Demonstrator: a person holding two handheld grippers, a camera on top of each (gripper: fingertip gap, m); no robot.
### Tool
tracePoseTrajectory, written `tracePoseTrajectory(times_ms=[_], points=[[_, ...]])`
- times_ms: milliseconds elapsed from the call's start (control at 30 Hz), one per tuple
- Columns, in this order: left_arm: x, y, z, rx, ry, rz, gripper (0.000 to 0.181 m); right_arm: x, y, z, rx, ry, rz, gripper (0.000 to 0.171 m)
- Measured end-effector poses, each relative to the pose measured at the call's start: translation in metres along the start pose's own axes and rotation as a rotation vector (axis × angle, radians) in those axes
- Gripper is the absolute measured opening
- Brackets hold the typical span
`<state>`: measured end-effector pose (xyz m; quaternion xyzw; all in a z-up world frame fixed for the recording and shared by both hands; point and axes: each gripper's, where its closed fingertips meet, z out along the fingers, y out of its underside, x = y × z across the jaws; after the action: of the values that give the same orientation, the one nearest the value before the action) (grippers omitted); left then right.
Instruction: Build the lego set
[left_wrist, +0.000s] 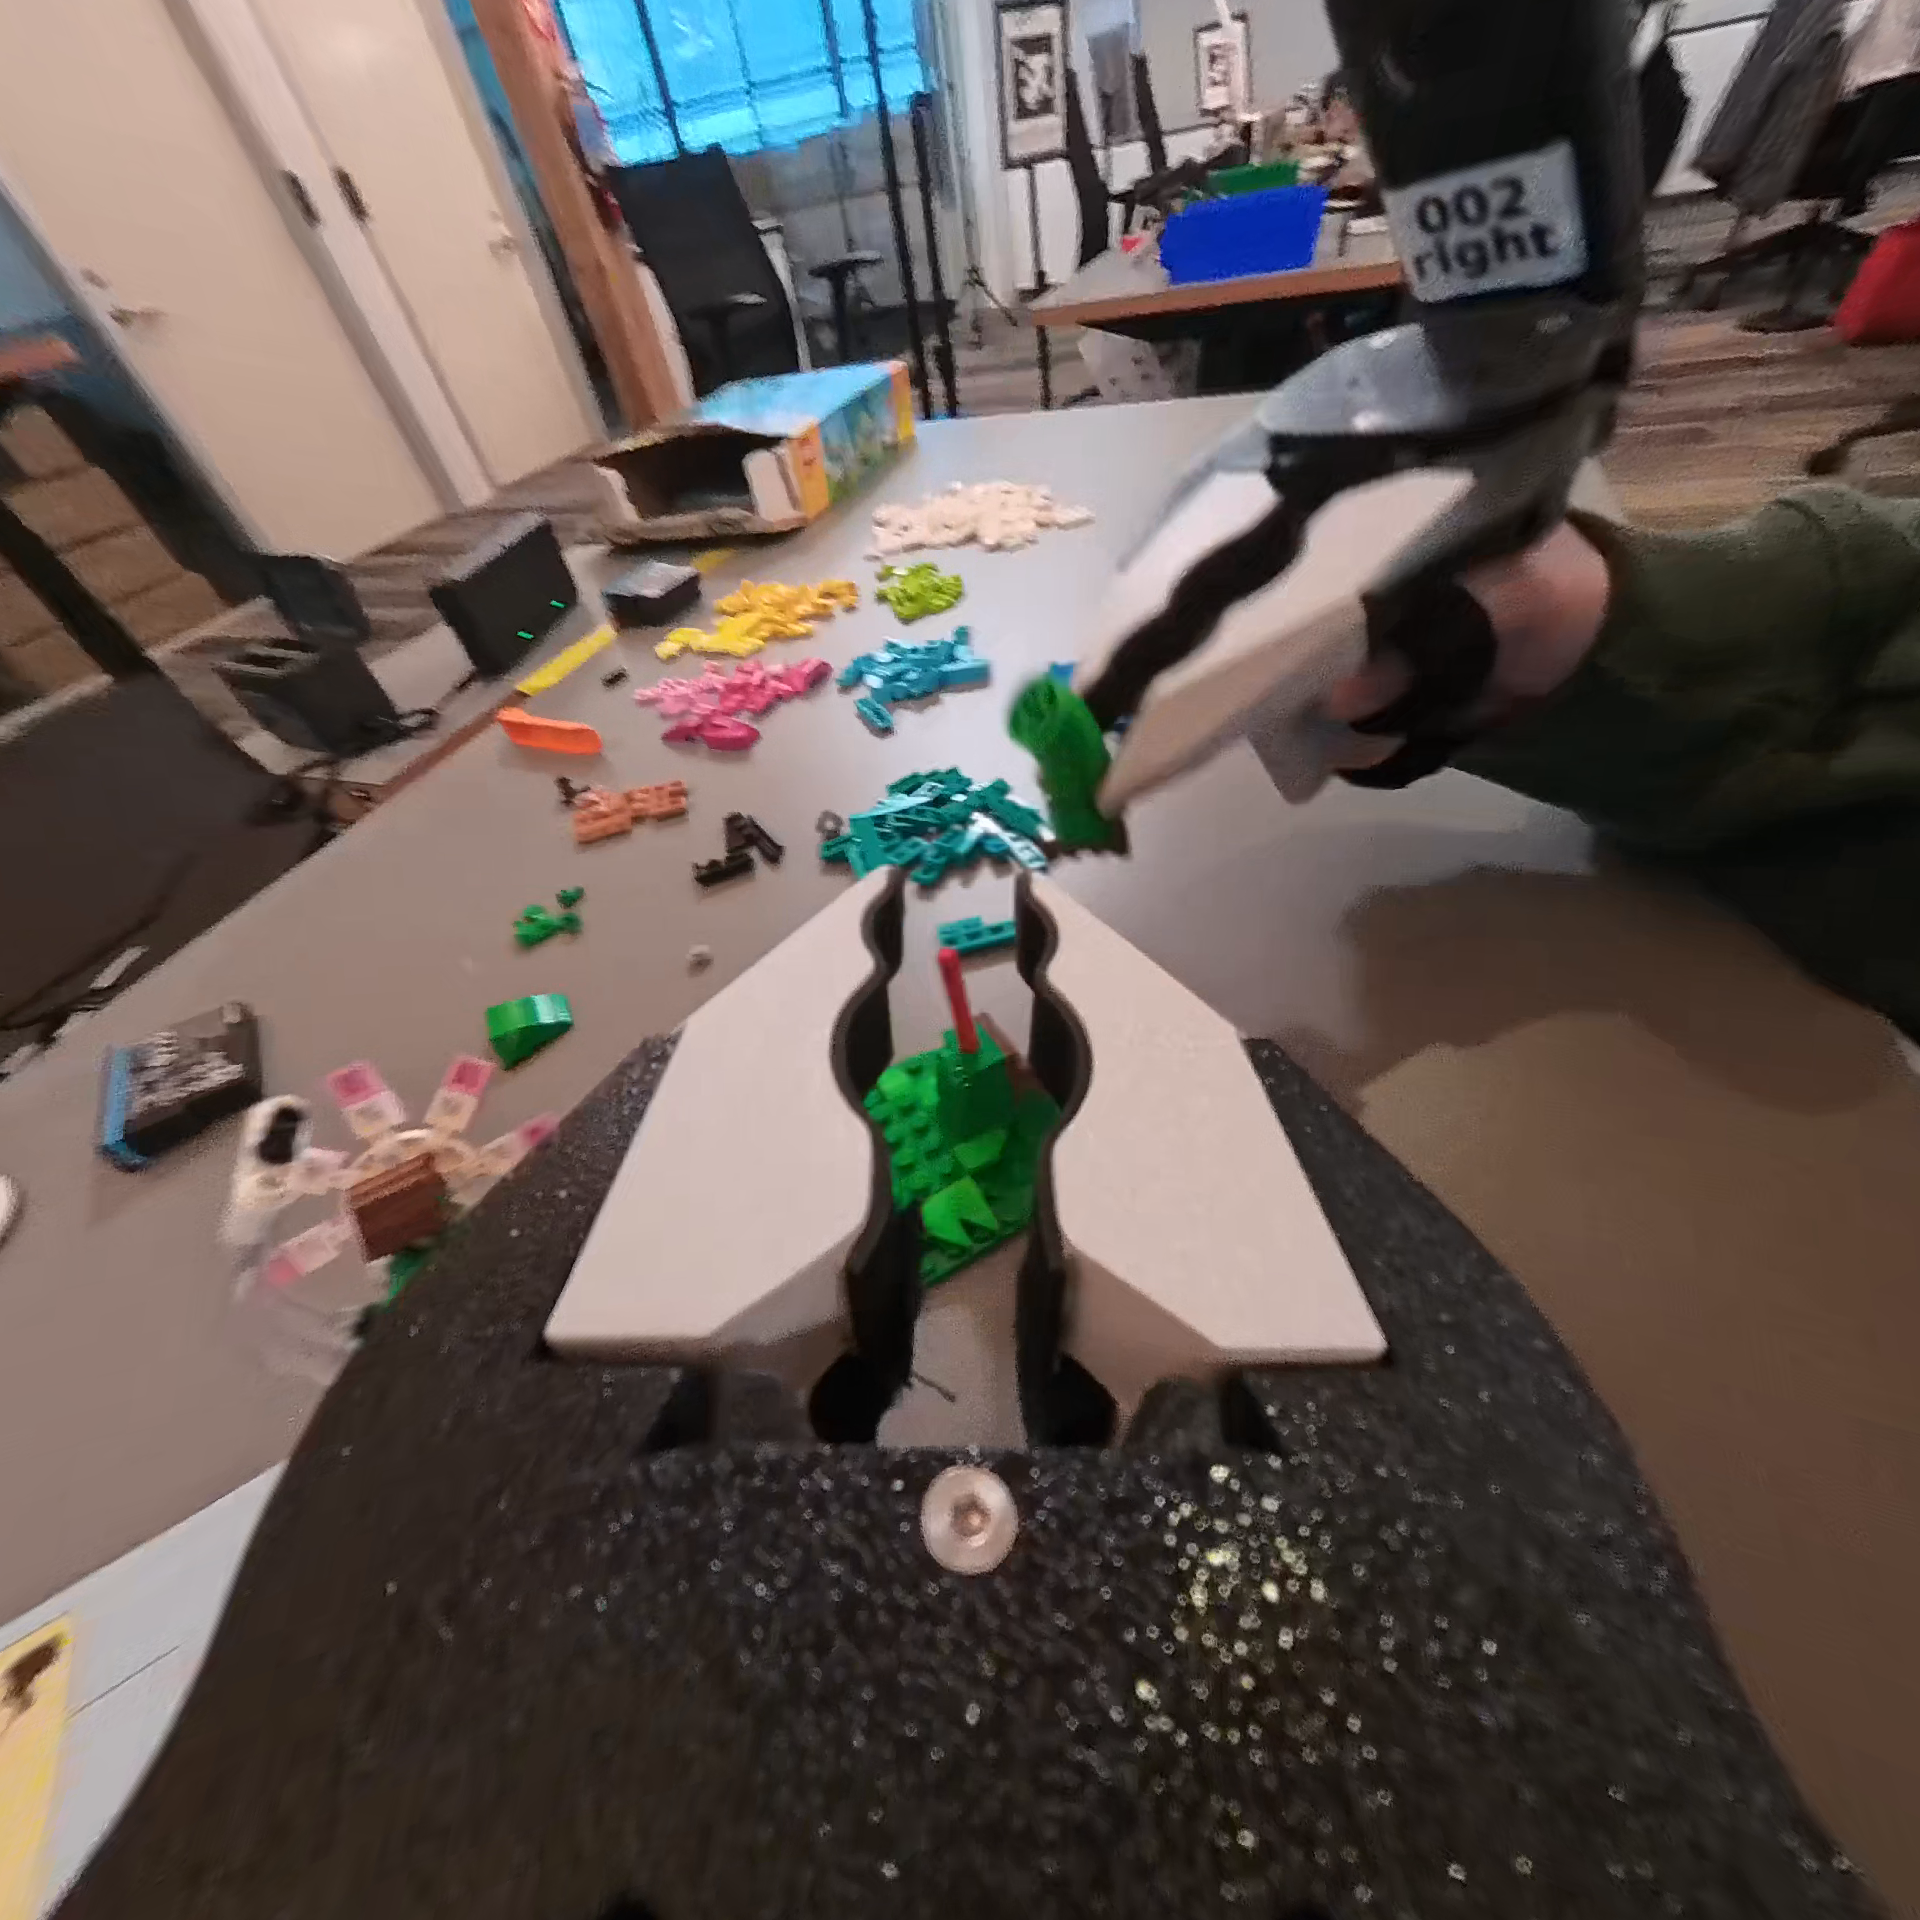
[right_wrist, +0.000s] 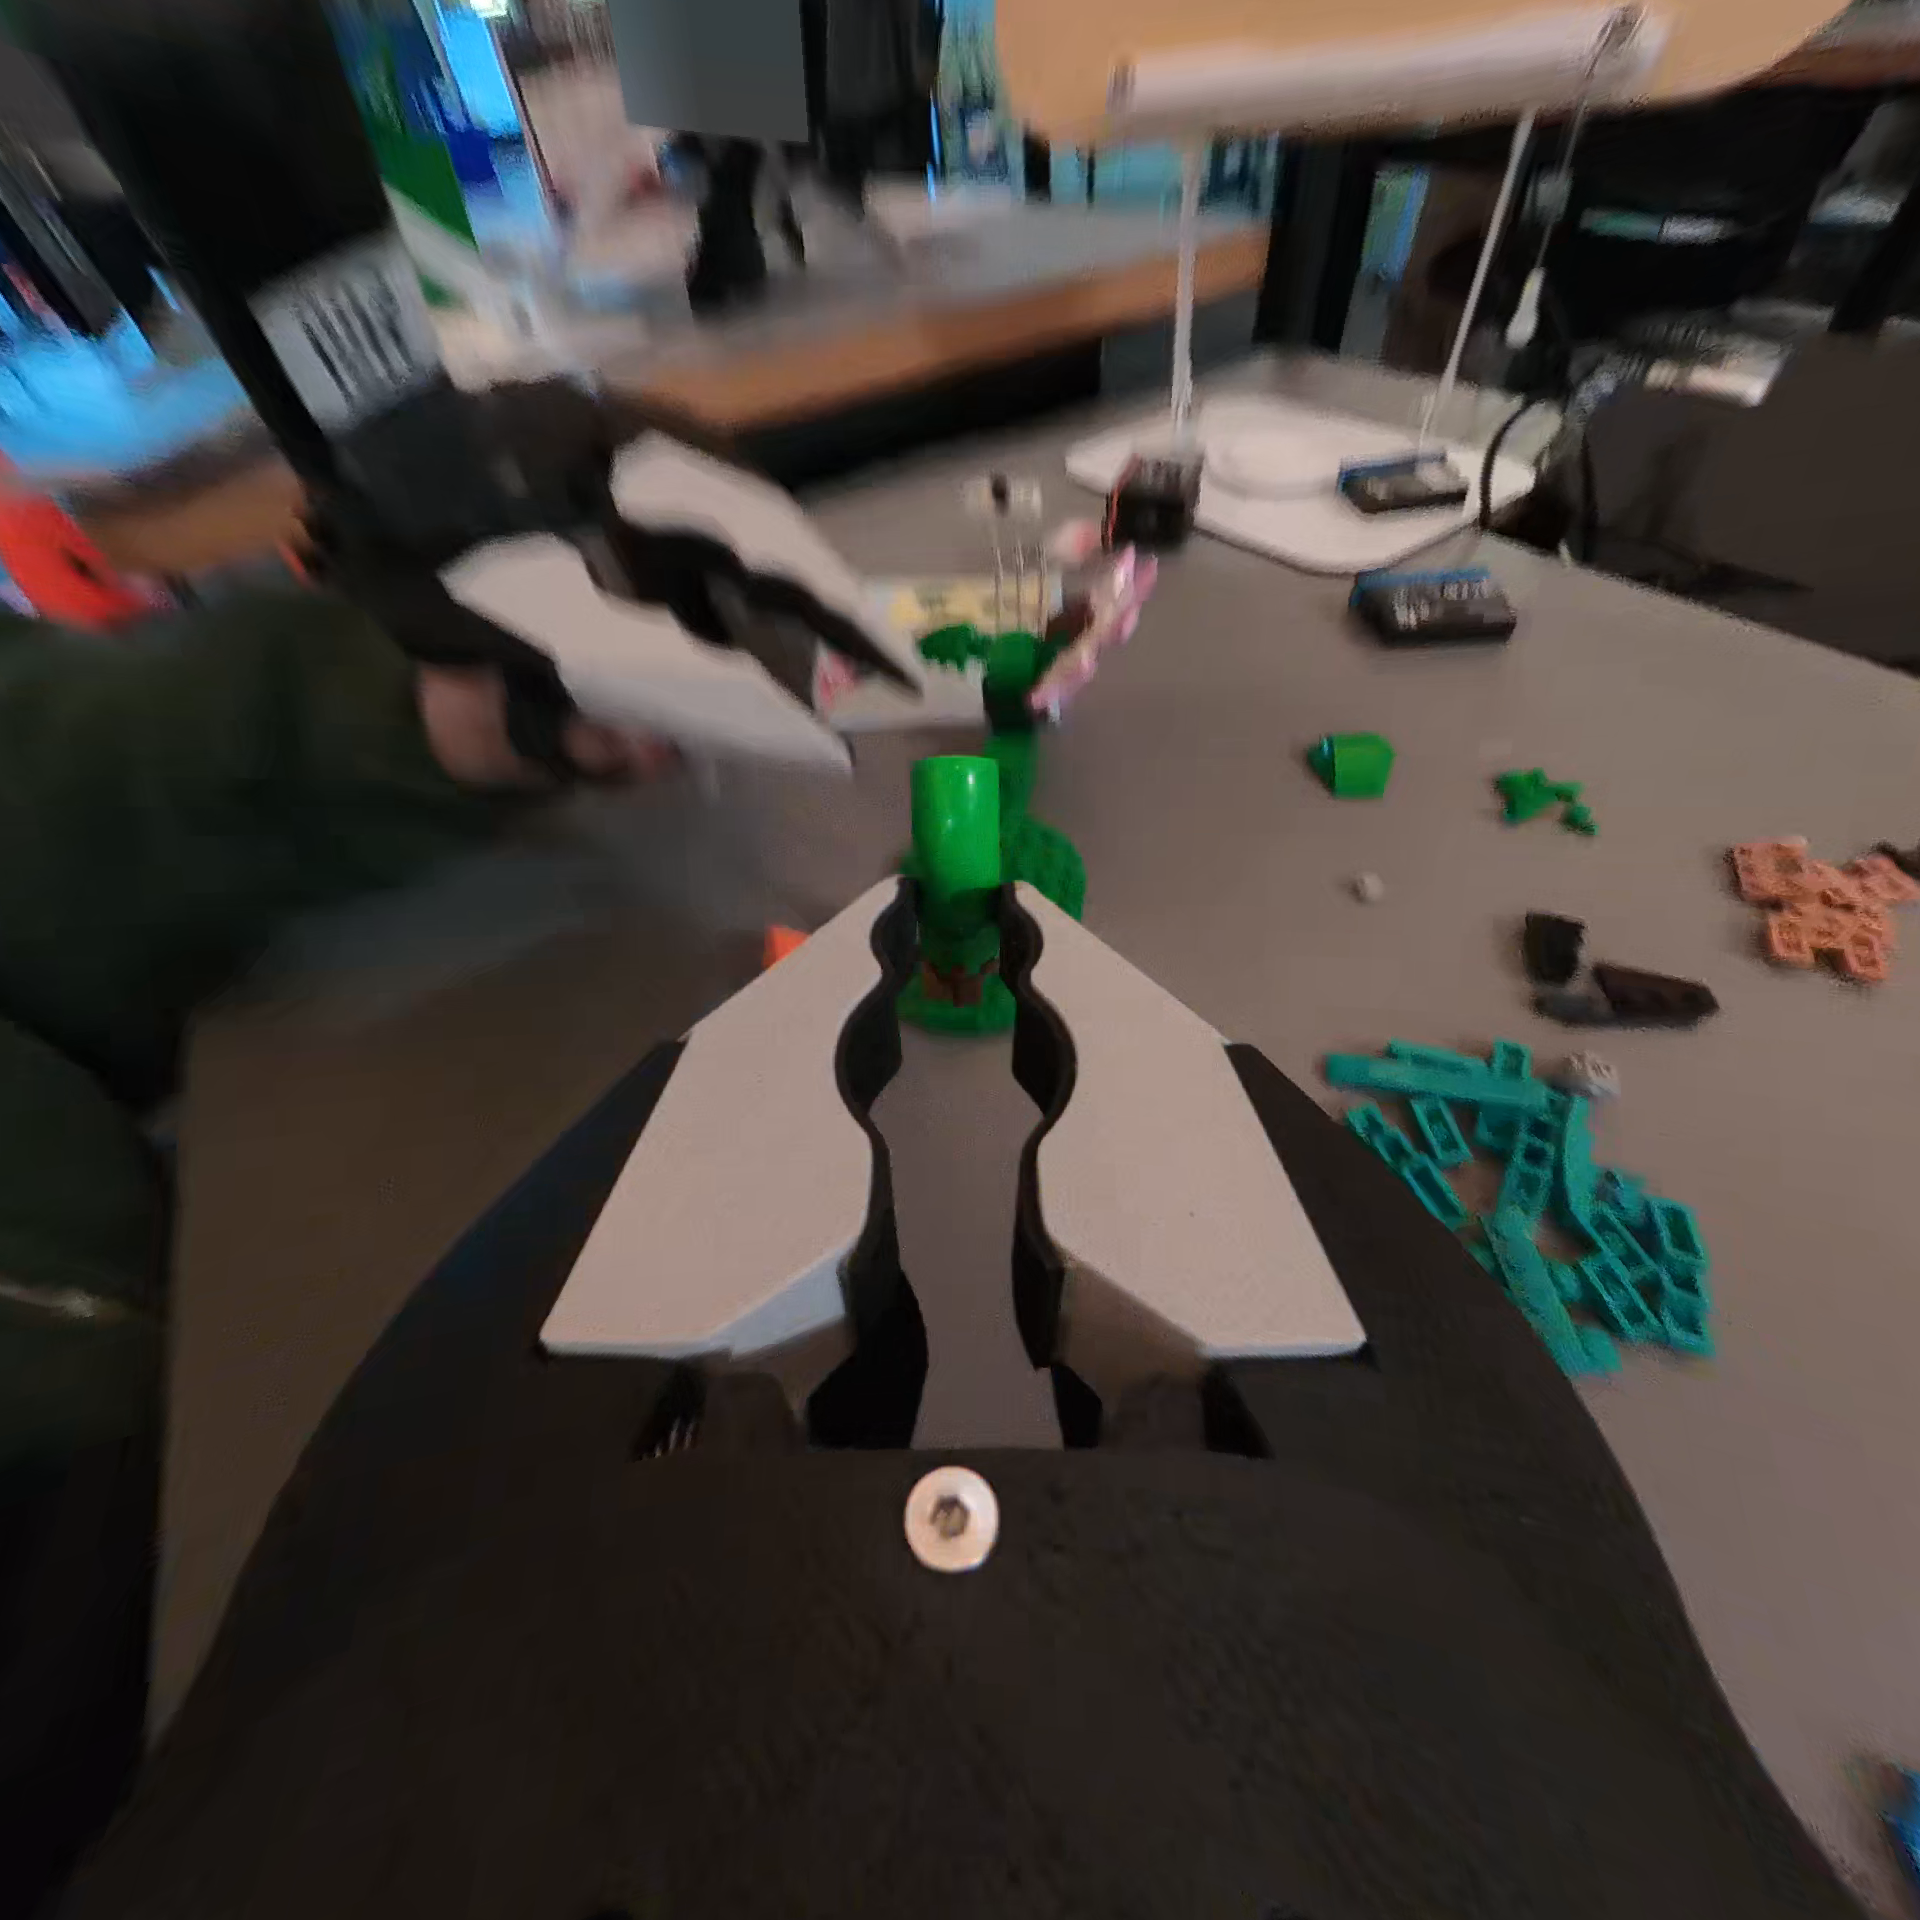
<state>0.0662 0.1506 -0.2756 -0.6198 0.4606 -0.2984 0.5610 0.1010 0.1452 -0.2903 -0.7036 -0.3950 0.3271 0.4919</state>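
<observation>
A green brick build with a red rod (left_wrist: 961, 1127) stands on the grey table (left_wrist: 436, 966), seen between my left gripper's fingers. My left gripper (left_wrist: 958, 894) is open and hovers over it; I cannot tell if it touches. It also shows in the right wrist view (right_wrist: 868, 722), jaws apart and empty. My right gripper (right_wrist: 956, 894) is shut on a long green piece (right_wrist: 951, 831) and holds it above the table. In the left wrist view the right gripper (left_wrist: 1091, 748) carries this green piece (left_wrist: 1060, 769) above a teal pile. The green build (right_wrist: 1049, 862) lies just beyond the piece.
Sorted brick piles cover the table: white (left_wrist: 977, 514), yellow (left_wrist: 769, 613), pink (left_wrist: 727, 696), turquoise (left_wrist: 914, 665), teal (left_wrist: 935, 821). A pink and white flower build (left_wrist: 416, 1153), a green wedge (left_wrist: 528, 1027) and an opened box (left_wrist: 758, 457) lie left. Some 4 centimeters of space lies between my two pairs of fingers.
</observation>
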Motion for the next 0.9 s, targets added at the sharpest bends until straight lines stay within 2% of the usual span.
tracePoseTrajectory(times_ms=[133, 367, 667, 833, 900], points=[[-0.018, -0.008, -0.018, 0.061, -0.132, 0.012, 0.027, 0.007, 0.035, 0.002, -0.143, 0.037, -0.072, 0.015], [-0.026, -0.003, -0.039, 0.07, -0.285, 0.062, 0.048, 0.013, 0.045, 0.002, -0.16, 0.051, -0.027, 0.014], [0.004, -0.008, -0.061, 0.114, -0.375, 0.142, 0.046, 0.009, 0.062, 0.008, -0.285, 0.057, -0.085, 0.014], [0.018, 0.002, -0.06, 0.046, -0.377, 0.14, 0.047, 0.009, 0.063, 0.01, -0.292, 0.053, -0.09, 0.015], [0.021, 0.002, -0.059, 0.044, -0.383, 0.113, 0.049, 0.008, 0.062, 0.01, -0.289, 0.048, -0.089, 0.025]])
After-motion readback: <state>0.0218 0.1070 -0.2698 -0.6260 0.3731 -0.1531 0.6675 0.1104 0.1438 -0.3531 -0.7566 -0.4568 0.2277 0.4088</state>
